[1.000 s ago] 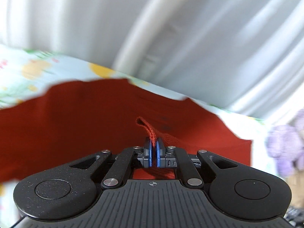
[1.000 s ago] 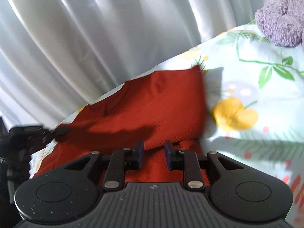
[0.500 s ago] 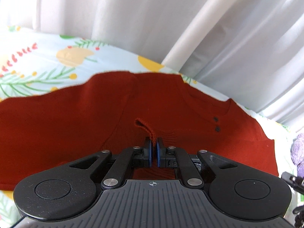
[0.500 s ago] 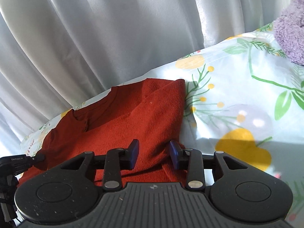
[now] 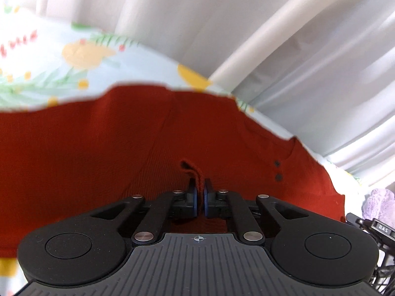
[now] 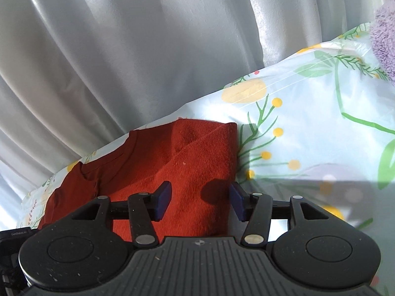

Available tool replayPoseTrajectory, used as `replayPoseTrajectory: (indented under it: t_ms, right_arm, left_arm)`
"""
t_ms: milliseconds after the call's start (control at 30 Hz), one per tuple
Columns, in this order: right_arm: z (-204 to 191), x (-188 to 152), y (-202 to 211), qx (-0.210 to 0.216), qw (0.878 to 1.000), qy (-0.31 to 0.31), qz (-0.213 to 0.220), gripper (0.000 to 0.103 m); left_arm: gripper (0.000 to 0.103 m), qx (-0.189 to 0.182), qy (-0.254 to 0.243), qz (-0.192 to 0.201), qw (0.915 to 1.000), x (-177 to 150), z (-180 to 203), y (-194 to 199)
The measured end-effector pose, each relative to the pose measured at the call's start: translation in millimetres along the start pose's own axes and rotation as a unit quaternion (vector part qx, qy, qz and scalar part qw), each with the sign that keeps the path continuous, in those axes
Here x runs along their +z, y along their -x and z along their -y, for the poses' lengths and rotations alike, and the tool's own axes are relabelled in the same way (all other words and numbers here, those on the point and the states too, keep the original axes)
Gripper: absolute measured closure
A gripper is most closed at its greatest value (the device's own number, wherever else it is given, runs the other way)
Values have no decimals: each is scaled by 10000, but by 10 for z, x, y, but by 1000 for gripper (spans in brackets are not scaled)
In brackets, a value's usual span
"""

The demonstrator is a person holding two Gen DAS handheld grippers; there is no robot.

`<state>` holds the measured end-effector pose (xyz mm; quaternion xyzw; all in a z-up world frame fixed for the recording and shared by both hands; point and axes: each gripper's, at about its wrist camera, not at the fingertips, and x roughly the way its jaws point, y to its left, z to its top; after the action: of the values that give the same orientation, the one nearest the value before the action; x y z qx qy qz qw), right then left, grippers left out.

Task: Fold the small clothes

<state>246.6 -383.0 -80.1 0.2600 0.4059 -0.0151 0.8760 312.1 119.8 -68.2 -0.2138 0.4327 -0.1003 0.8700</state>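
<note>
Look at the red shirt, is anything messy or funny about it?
A little. The red shirt lies mostly flat on the flowery cloth, but a small tuft of it sticks up, pinched between the fingers of the left gripper. The right gripper is opening with nothing pinched. Nothing looks torn or spilled.

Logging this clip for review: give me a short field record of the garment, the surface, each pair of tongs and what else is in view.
garment: rust-red knit top, two dark buttons at the neckline, lying partly folded
surface: pale floral-print cloth
left tongs: shut on a fold of the top
right tongs: opening, above the top's folded edge, gripping nothing
backdrop: white curtain
other: purple plush toy at the far right
</note>
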Motion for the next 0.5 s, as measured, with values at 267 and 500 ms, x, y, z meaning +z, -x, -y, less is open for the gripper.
replayPoseTrajectory:
  t_ms: [267, 500]
  right_arm:
    - [-109, 103, -173, -32, 9999, 115, 49, 52]
    - [-271, 95, -347, -41, 9991, 419, -93, 52]
  left_arm:
    - [97, 841, -993, 1104, 9853, 284, 297, 298]
    - [97, 928, -842, 837, 9886, 271, 170, 77]
